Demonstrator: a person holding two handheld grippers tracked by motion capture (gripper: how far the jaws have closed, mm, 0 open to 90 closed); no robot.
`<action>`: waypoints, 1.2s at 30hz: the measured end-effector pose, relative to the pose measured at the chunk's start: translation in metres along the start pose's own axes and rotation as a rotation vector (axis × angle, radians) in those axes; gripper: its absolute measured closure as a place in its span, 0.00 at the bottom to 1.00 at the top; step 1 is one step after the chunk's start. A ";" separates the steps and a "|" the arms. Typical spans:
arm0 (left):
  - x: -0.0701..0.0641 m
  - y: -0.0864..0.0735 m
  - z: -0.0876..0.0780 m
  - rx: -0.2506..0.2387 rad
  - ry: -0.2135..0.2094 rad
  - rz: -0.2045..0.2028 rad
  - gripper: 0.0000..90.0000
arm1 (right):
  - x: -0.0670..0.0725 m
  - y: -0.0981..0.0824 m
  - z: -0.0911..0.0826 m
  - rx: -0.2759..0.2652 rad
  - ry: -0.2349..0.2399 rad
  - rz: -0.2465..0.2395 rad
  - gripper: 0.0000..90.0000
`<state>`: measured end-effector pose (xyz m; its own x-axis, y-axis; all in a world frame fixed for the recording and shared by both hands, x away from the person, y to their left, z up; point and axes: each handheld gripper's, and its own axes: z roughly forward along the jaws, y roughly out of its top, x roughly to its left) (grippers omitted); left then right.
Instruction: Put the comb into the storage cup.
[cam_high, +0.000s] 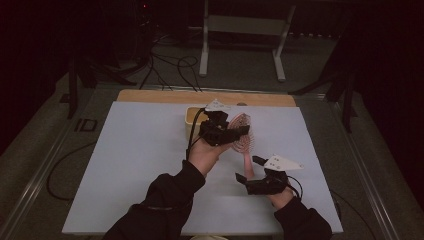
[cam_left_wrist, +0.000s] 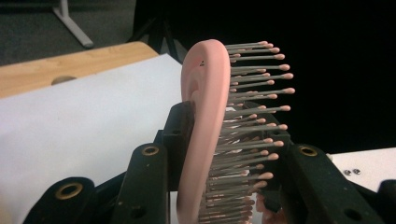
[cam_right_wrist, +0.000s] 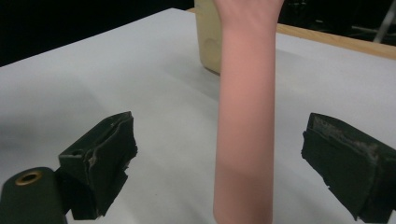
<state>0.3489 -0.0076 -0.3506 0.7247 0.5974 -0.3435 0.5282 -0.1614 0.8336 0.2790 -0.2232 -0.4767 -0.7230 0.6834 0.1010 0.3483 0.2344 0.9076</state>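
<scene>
Clamping the pink hairbrush (cam_high: 241, 131) head mid-frame in our left tongs (cam_high: 220, 131), we should center its handle (cam_right_wrist: 245, 116) between our open right tongs (cam_right_wrist: 233, 158) before squeezing.

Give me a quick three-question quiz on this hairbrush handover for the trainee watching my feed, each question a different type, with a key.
1. True or false: the left gripper is clamped on the head of the pink hairbrush.
2. Multiple choice: the right gripper is
A. shut on the brush handle
B. open, with the handle between its jaws
C. resting inside the box
3. Short answer: what cream-coloured thing sits on the white table cover just behind the brush?

Key
1. True: its jaws press the pink back and the bristle side.
2. B
3. A small box.
</scene>
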 end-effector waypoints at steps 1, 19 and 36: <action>0.001 0.001 -0.001 -0.003 -0.001 0.002 0.73 | 0.000 0.000 0.000 -0.001 0.001 -0.008 0.10; 0.016 0.002 -0.020 -0.045 0.007 0.045 0.73 | -0.003 -0.006 -0.012 -0.006 0.037 -0.025 0.10; 0.041 0.010 -0.054 -0.077 0.034 0.059 0.73 | -0.003 -0.013 -0.027 0.002 0.058 -0.030 0.10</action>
<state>0.3602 0.0576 -0.3335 0.7375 0.6152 -0.2787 0.4484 -0.1374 0.8832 0.2606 -0.2470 -0.4784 -0.7665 0.6348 0.0976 0.3271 0.2552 0.9099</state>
